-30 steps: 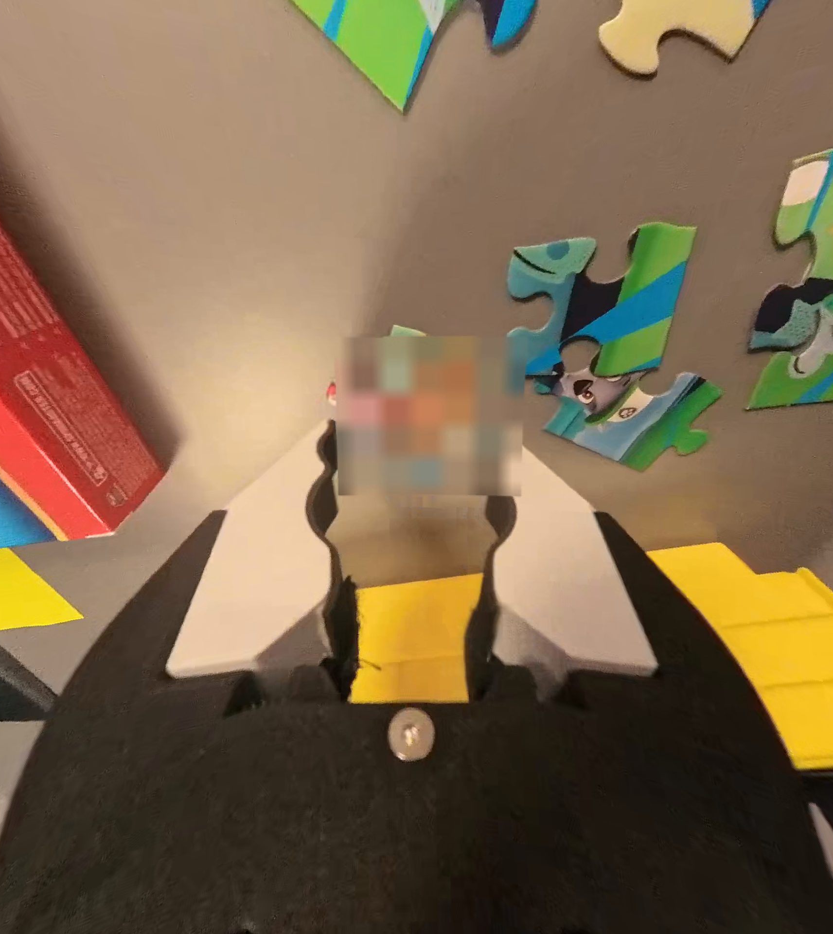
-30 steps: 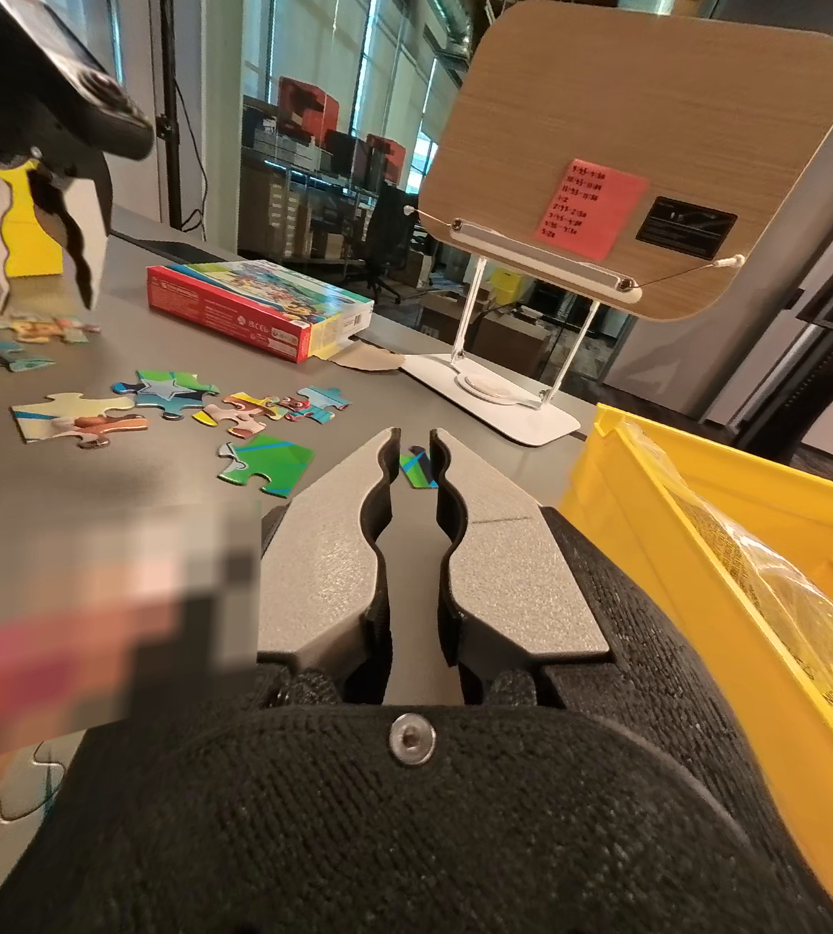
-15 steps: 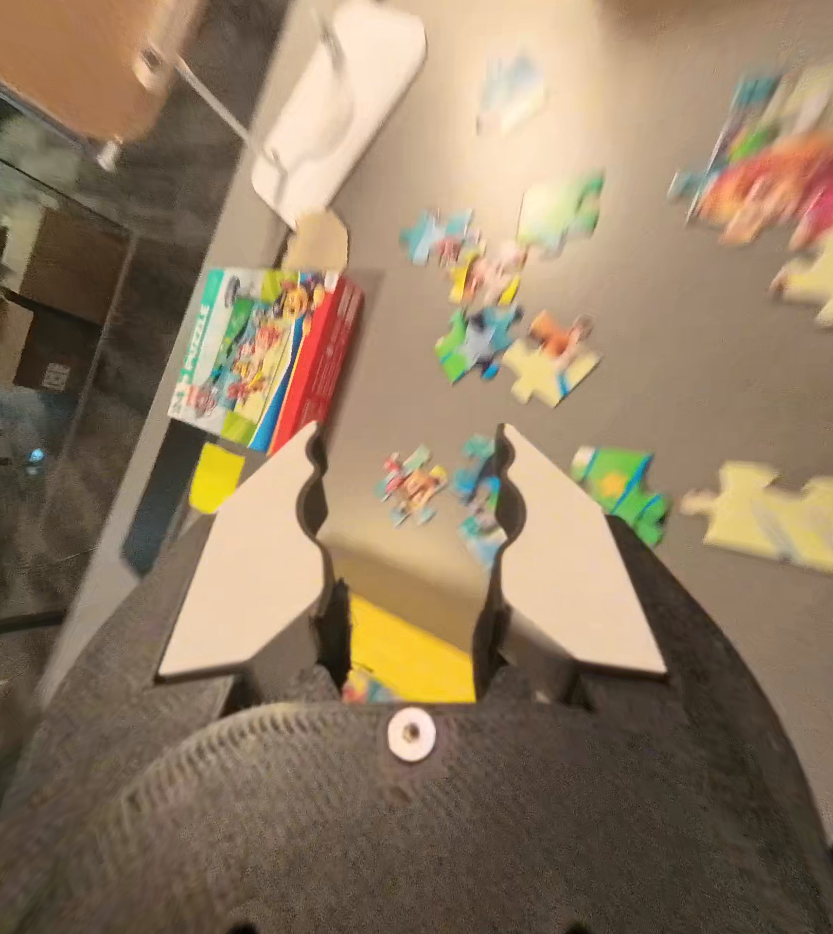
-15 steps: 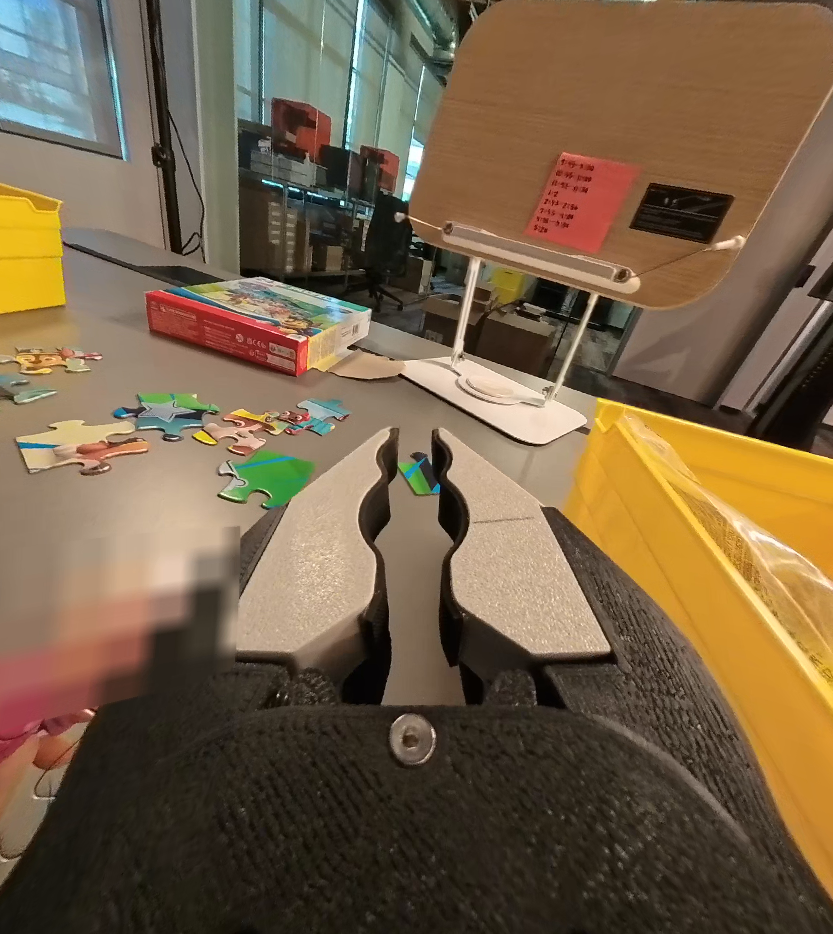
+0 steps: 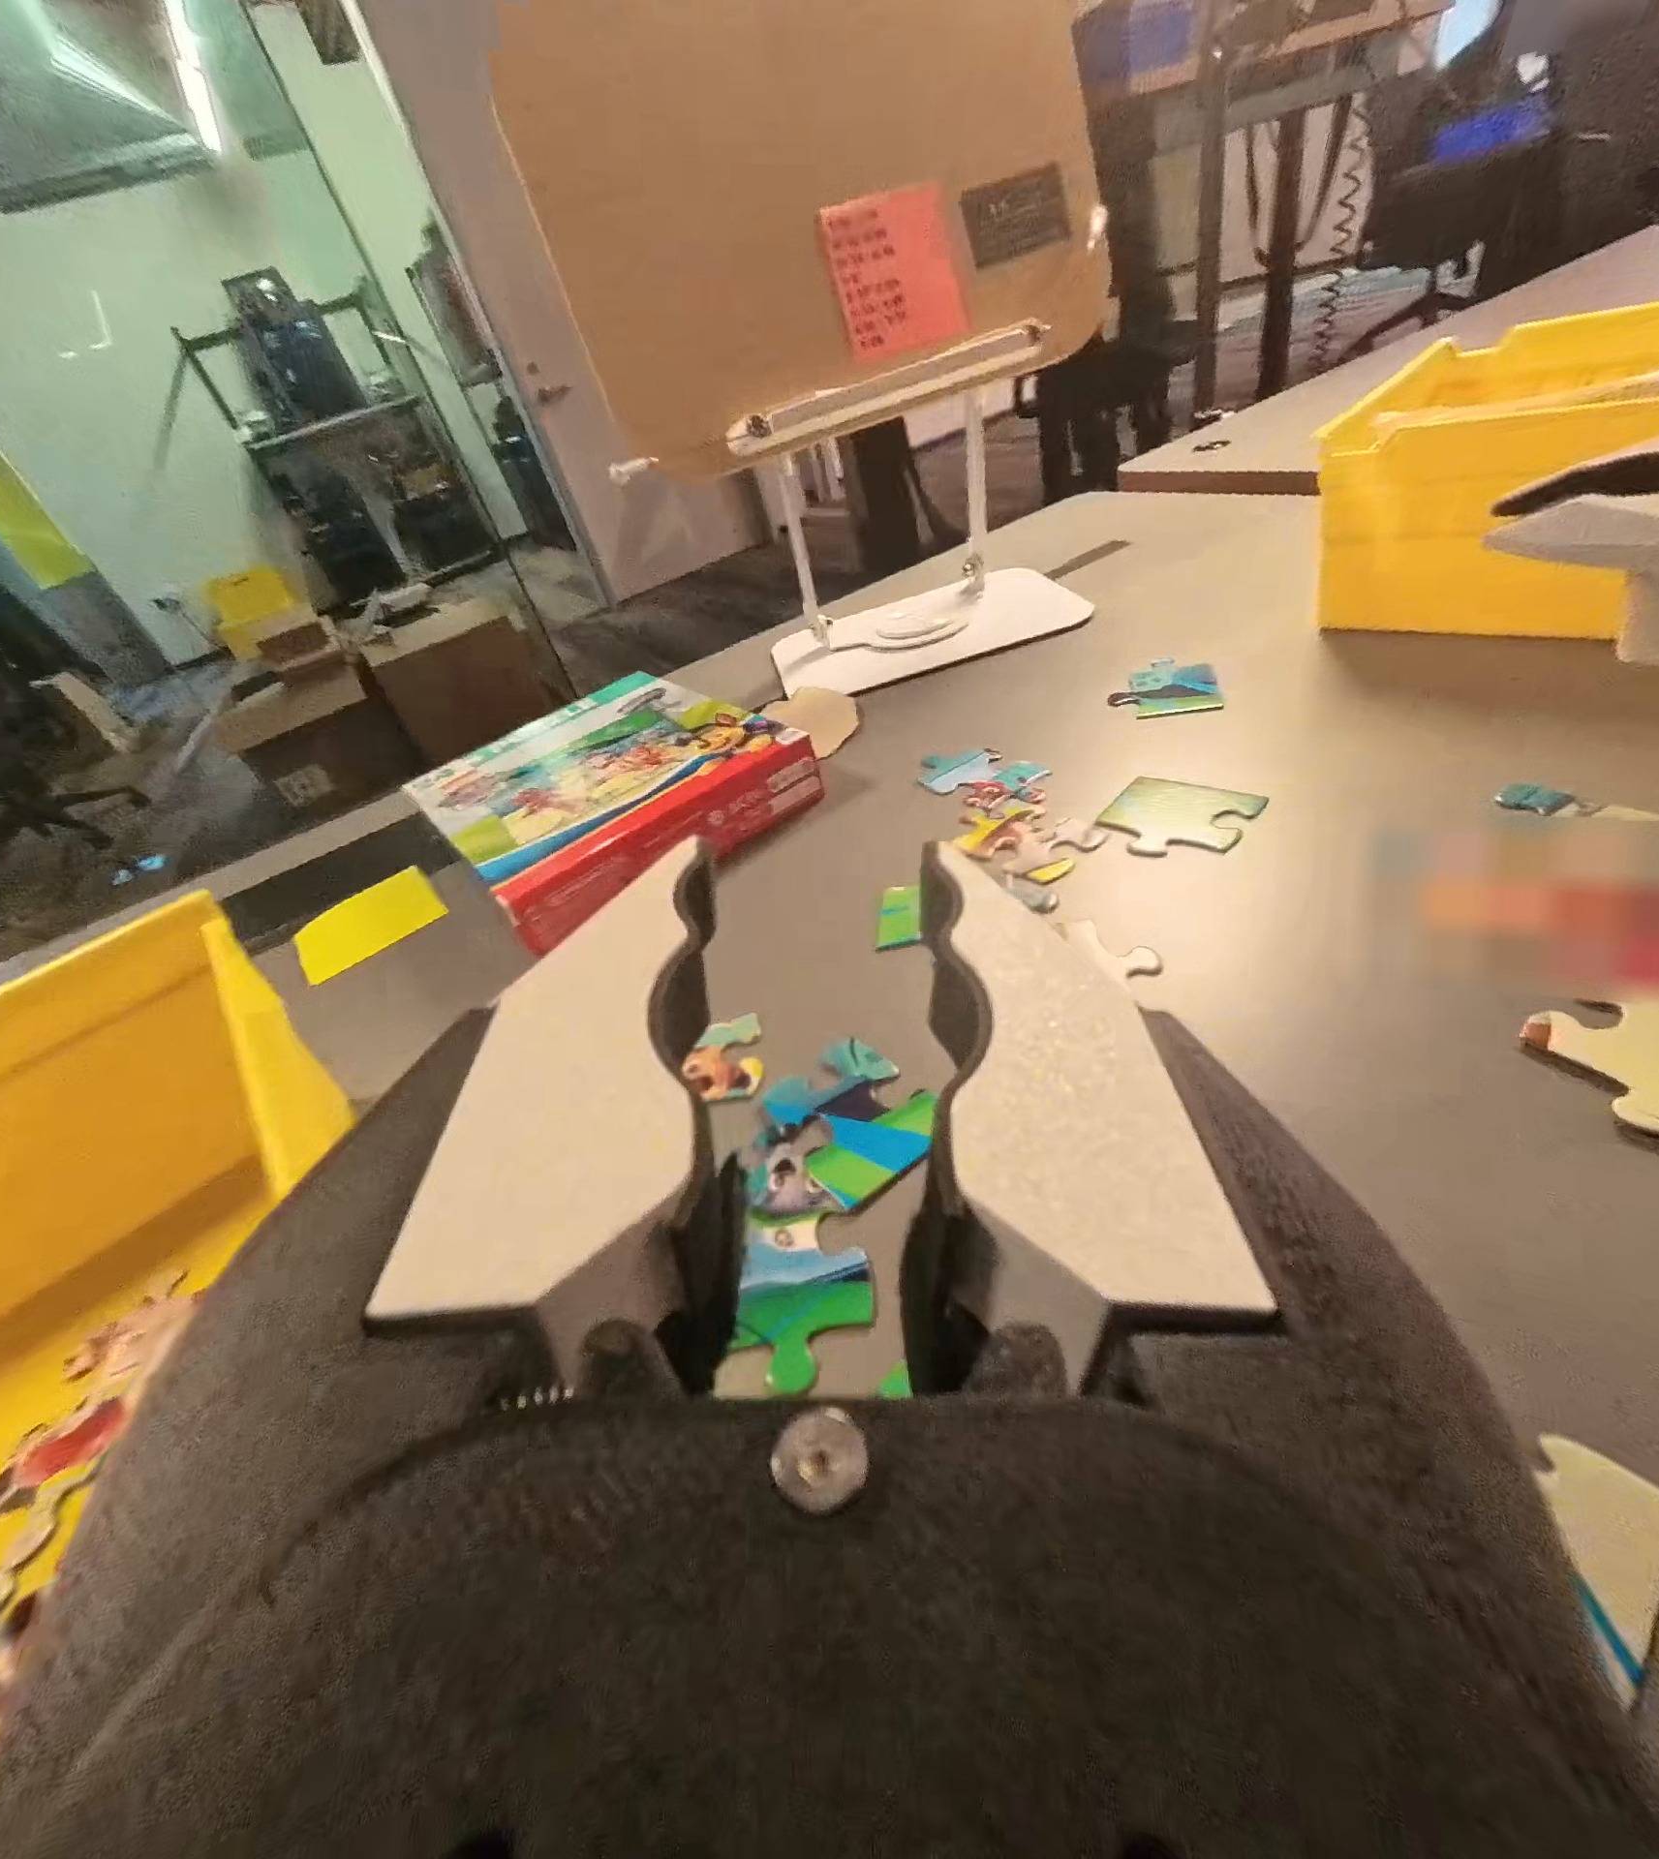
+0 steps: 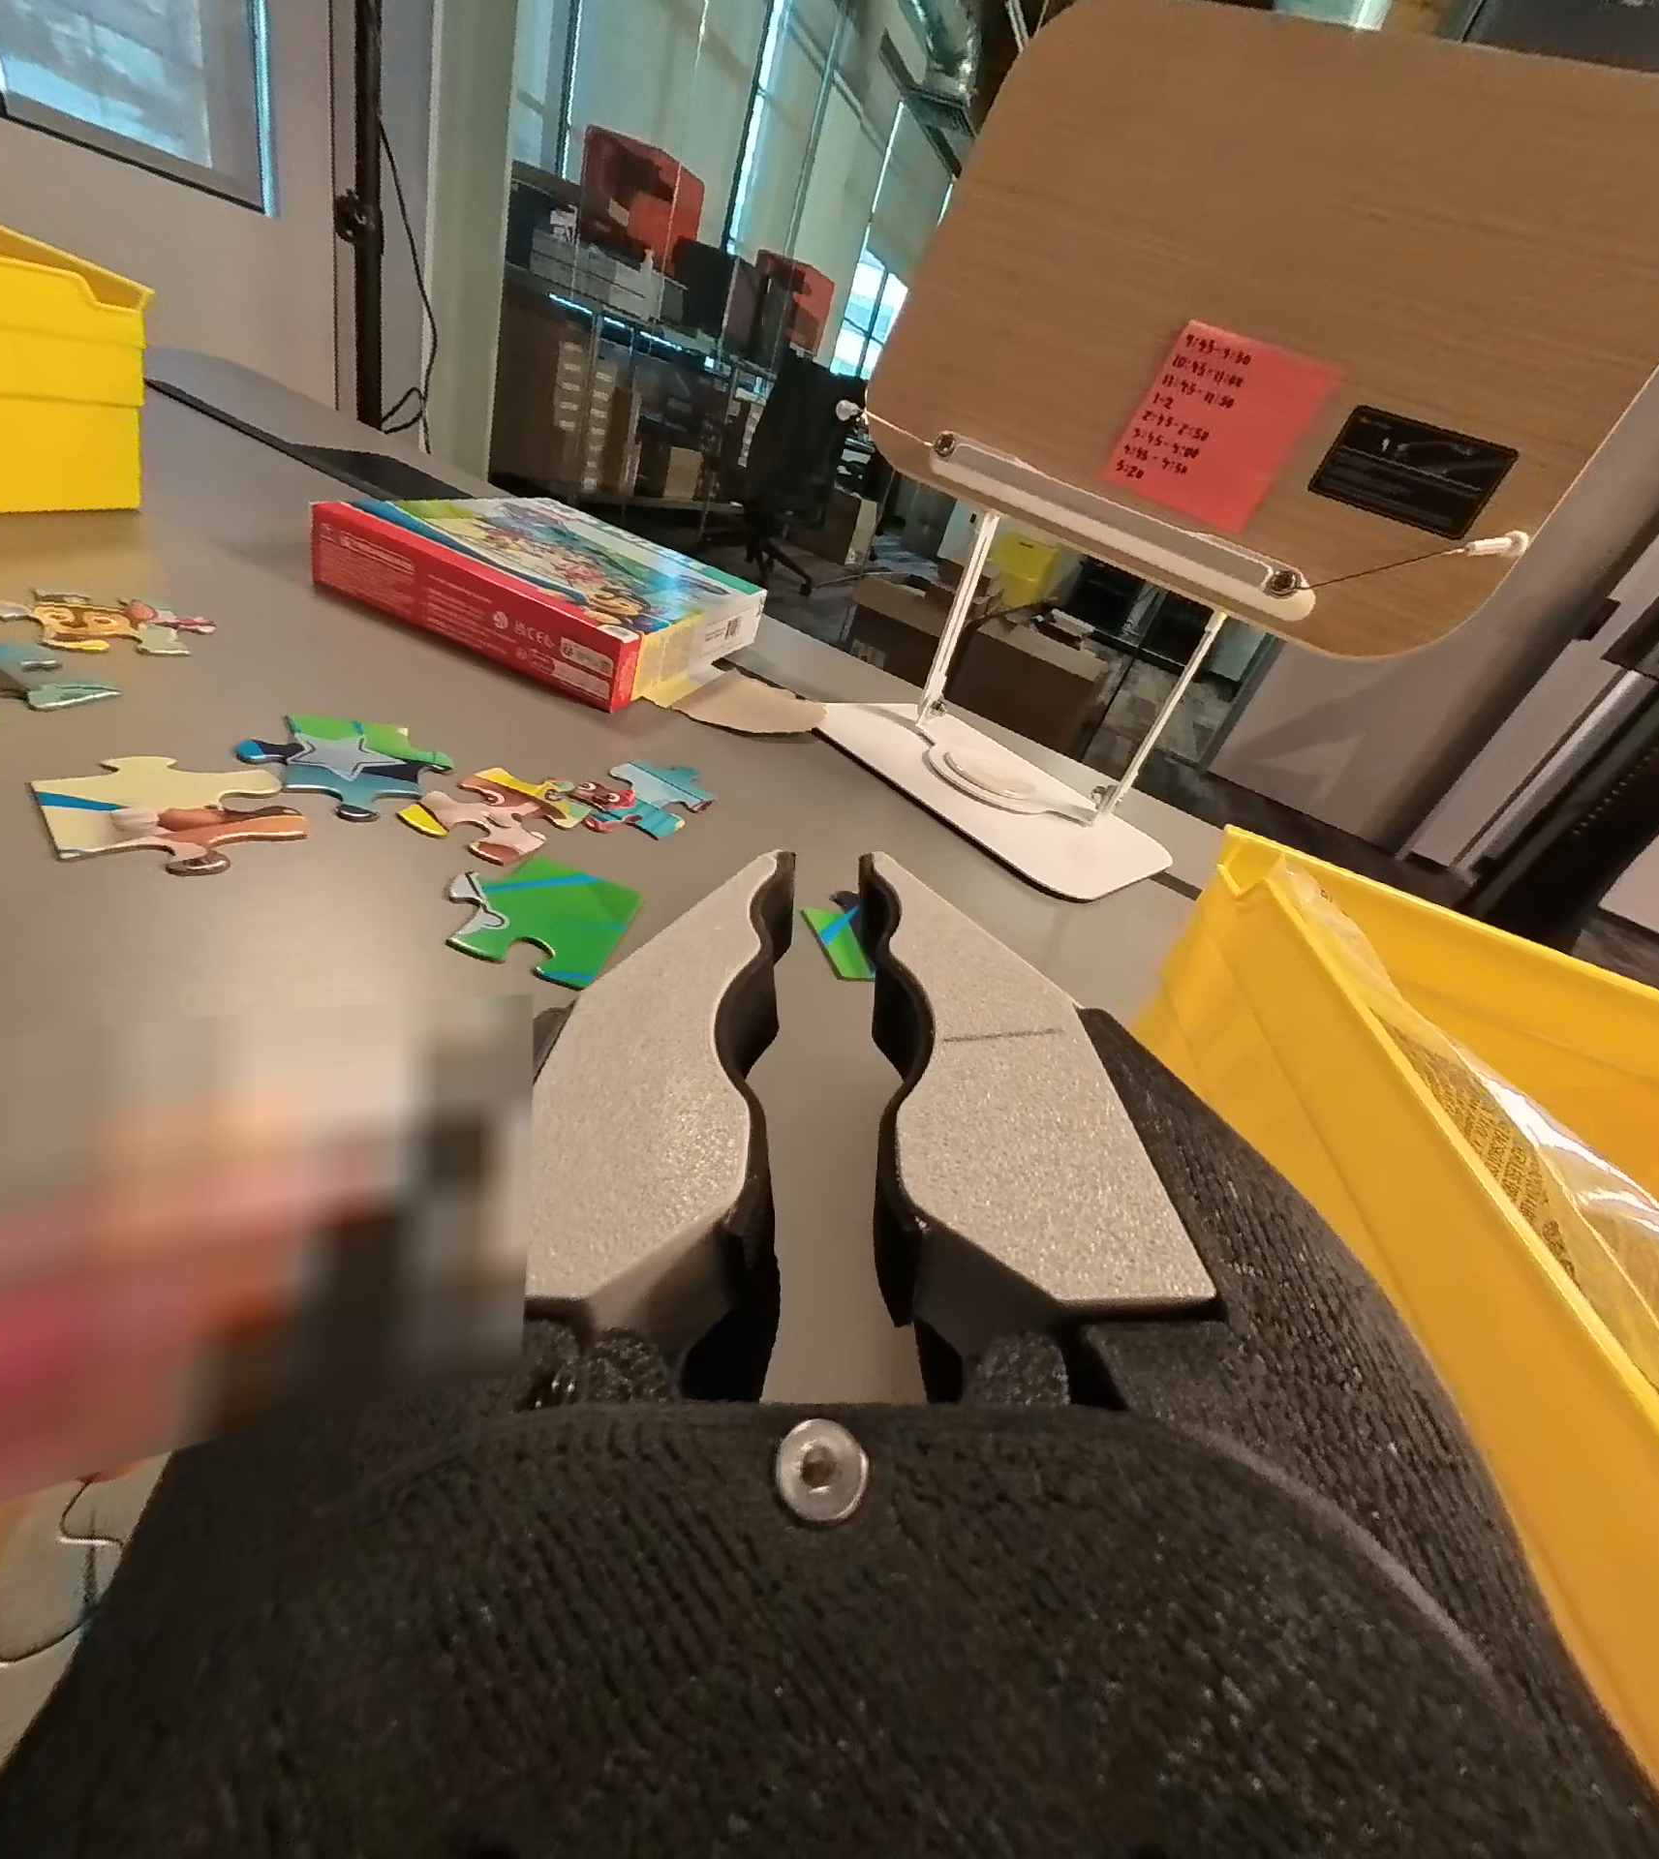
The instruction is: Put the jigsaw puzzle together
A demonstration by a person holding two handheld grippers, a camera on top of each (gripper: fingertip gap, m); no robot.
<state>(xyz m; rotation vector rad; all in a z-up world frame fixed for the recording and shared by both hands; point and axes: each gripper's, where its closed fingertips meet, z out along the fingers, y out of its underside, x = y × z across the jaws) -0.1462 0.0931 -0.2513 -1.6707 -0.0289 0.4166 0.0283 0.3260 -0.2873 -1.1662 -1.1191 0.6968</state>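
Both grippers hovering bare over the puzzle table
Left gripper (image 5: 813,885) is gaping wide, right gripper (image 6: 826,873) is sitting barely parted; puzzle box (image 5: 619,795) is lying flat, long axis running diagonally away

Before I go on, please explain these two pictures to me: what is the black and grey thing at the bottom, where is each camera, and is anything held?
A person holds one pair of tongs in each hand, and a camera on each looks forward along its two grey fingers. The left tongs are open above loose puzzle pieces on a grey table and hold nothing. The right tongs are nearly closed, with a narrow gap, also empty. A puzzle box, a wooden board on a white stand and yellow bins stand around.
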